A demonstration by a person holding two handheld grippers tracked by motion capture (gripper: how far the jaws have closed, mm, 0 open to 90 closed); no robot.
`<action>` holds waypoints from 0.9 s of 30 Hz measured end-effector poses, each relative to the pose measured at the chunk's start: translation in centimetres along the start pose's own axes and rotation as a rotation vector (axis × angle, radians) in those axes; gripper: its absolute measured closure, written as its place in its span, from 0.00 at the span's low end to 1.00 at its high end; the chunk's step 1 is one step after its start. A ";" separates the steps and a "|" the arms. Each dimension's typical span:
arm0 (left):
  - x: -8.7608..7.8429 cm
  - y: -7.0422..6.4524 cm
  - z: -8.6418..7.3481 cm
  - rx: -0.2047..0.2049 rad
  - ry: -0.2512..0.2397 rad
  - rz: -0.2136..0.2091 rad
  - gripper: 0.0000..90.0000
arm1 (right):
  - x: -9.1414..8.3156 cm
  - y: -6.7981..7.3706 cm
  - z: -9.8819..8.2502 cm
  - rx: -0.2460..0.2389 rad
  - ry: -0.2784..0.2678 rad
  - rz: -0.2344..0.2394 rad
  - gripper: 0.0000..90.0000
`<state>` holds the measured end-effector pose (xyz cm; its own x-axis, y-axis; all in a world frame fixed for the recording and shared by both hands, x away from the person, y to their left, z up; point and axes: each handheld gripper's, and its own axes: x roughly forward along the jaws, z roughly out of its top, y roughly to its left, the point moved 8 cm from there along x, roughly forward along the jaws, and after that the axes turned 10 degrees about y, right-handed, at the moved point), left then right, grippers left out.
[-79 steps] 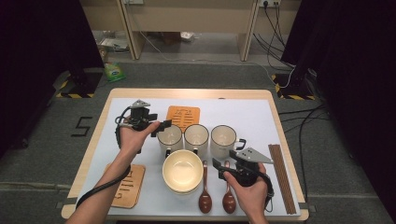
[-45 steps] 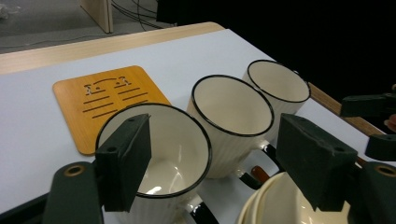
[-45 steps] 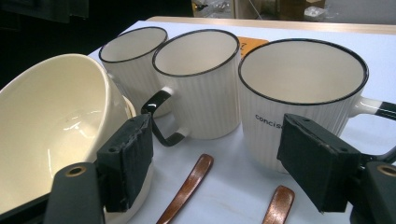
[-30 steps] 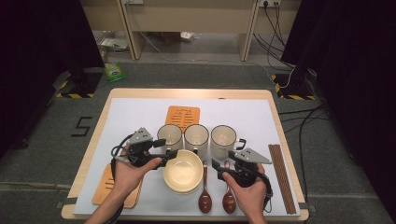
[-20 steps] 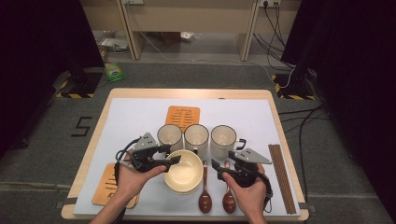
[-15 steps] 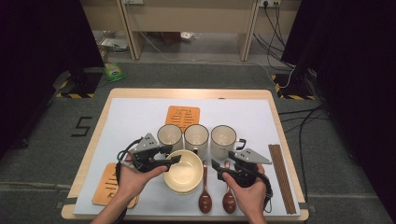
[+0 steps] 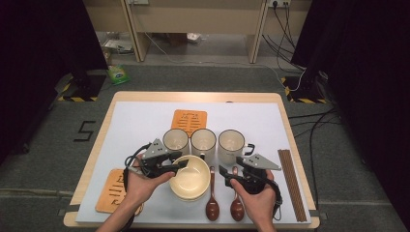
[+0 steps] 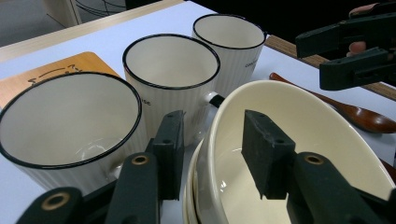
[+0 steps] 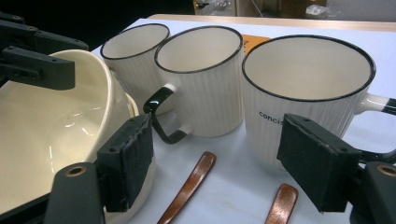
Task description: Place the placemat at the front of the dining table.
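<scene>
Straddling the near-left rim of the cream bowl (image 7: 187, 178), the left gripper (image 7: 180, 164) has one jaw outside the wall and one inside; its jaws have just been closing, but in the left gripper view a gap shows on both sides of the rim, so the pads probably do not press yet. The bowl sits in front of the three mugs (image 7: 204, 144), apparently atop a second bowl. The right gripper (image 7: 223, 172) hovers wide open and empty just beside the bowl's right.

The high view looks forward and down over the whole desk (image 7: 145, 125), while both gripper views sit low and close, sharing the three mugs (image 8: 172, 74) and bowl (image 9: 51, 126).
</scene>
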<state>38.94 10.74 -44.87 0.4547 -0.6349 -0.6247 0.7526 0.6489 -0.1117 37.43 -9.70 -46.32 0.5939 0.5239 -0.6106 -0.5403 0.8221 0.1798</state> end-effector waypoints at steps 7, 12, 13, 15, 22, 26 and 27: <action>0.2 0.0 -0.3 0.016 0.013 -0.006 0.71 | 0.1 0.0 0.0 -0.002 0.001 0.001 0.30; 0.3 -0.1 -0.3 0.031 0.019 -0.008 0.74 | 0.2 0.0 -0.1 0.002 0.003 0.001 0.30; 0.4 -0.1 -0.3 0.037 0.020 -0.008 0.75 | 0.1 0.0 -0.1 0.002 0.005 0.001 0.30; 0.4 -0.1 -0.4 0.039 0.021 -0.009 0.76 | 0.1 0.0 -0.1 0.003 0.004 0.001 0.30; 0.6 -0.1 -0.4 0.055 0.024 -0.004 0.78 | 0.1 -0.1 -0.1 0.005 0.002 0.000 0.30; 0.6 0.0 -0.5 0.069 0.025 0.005 0.81 | 0.2 -0.1 -0.1 0.003 0.005 0.001 0.30; 0.6 0.1 -0.5 0.072 0.023 0.007 0.82 | 0.2 -0.1 -0.1 0.003 0.005 0.002 0.30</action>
<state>39.03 10.61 -45.68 0.4495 -0.6203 -0.6428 0.7821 0.6209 -0.0523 37.50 -9.67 -46.57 0.5896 0.5242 -0.6145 -0.5396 0.8217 0.1833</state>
